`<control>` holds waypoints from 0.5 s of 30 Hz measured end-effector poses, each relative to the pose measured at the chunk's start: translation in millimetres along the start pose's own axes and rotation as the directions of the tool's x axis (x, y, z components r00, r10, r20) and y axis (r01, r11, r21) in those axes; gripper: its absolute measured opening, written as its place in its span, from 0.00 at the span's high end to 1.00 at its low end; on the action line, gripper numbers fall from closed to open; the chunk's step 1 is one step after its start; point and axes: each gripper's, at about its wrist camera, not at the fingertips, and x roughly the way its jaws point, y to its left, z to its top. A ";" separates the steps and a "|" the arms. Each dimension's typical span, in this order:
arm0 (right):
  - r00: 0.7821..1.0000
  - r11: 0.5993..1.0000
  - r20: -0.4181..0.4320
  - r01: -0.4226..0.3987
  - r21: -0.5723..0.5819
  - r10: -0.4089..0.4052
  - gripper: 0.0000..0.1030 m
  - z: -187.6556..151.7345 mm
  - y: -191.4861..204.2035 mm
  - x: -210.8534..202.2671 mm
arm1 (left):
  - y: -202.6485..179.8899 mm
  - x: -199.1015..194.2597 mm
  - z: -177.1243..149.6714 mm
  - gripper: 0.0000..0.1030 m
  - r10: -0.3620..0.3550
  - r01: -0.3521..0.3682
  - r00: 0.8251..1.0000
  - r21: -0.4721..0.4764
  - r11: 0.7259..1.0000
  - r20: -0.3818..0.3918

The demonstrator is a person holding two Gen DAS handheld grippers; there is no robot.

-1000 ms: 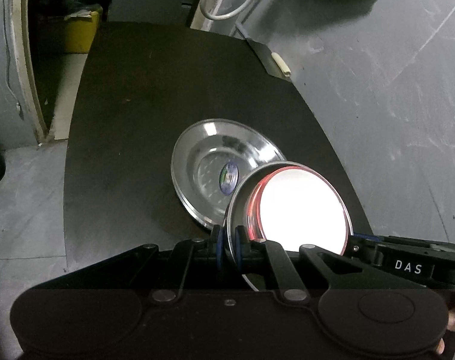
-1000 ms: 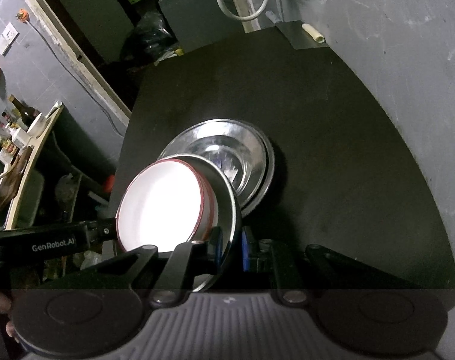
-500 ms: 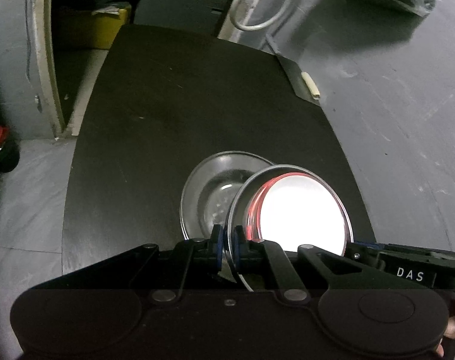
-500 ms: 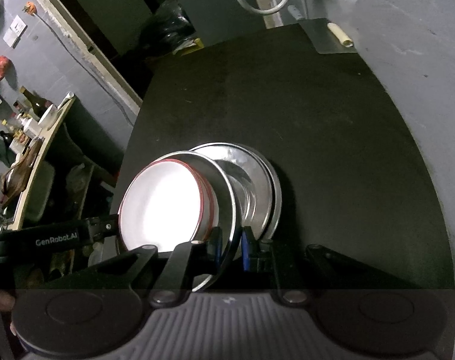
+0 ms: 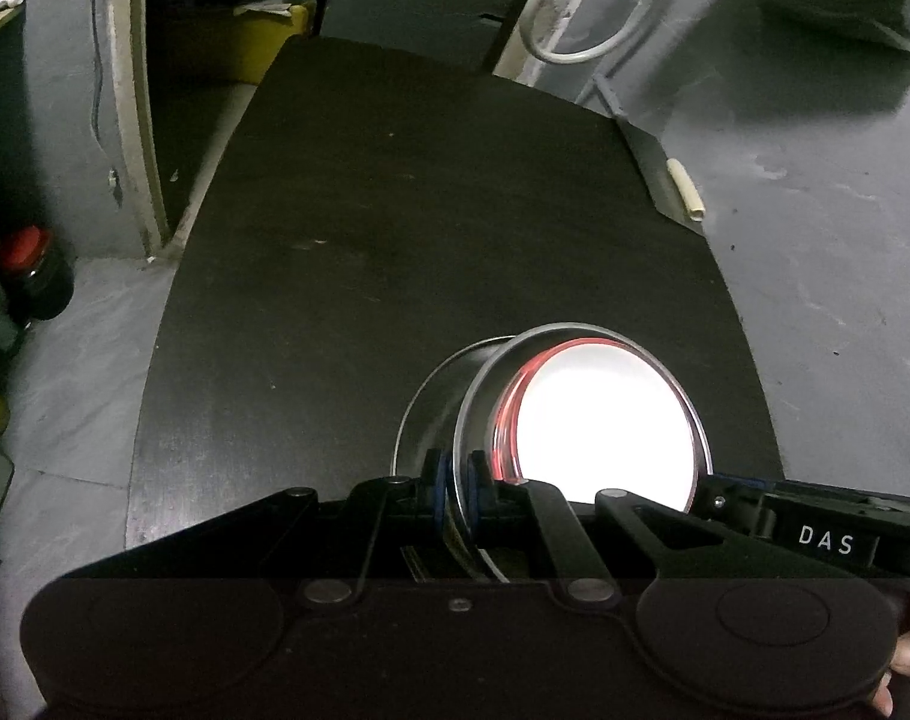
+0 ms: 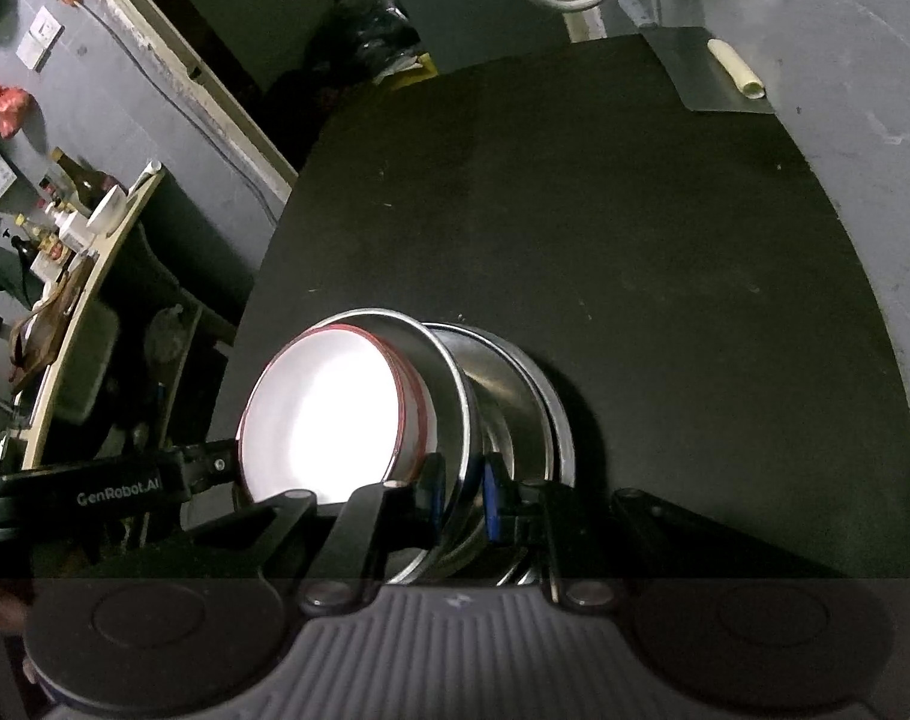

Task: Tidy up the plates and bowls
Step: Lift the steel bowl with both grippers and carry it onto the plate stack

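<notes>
Both claws have carried the steel bowl point(image 5: 478, 408) toward the table's point(image 5: 395, 210) near edge, over the steel plate point(image 6: 559, 420). Left claw point(image 5: 455, 480) and right claw point(image 6: 460, 489) clamp its rim; the white bowl point(image 6: 329, 414) sits nested inside. Lowering onto the plate remains.

Two close fisheye views look steeply down along each tool's fingers. Both share the dark counter point(image 5: 431, 228) toward twelve o'clock, and the steel bowl point(image 5: 475, 420) near six o'clock.
</notes>
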 end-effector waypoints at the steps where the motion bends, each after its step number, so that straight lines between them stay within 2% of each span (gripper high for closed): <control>1: 1.000 1.000 -0.002 -0.002 0.000 0.002 0.85 1.2 -0.8 1.6 | 0.3 1.8 0.5 0.95 0.002 -0.002 1.000 -0.003 1.000 -0.002; 15: 0.999 0.998 -0.007 -0.046 0.039 0.046 0.85 -0.3 -15.8 17.0 | -10.4 13.7 3.8 0.94 0.070 -0.069 0.997 0.038 0.997 -0.028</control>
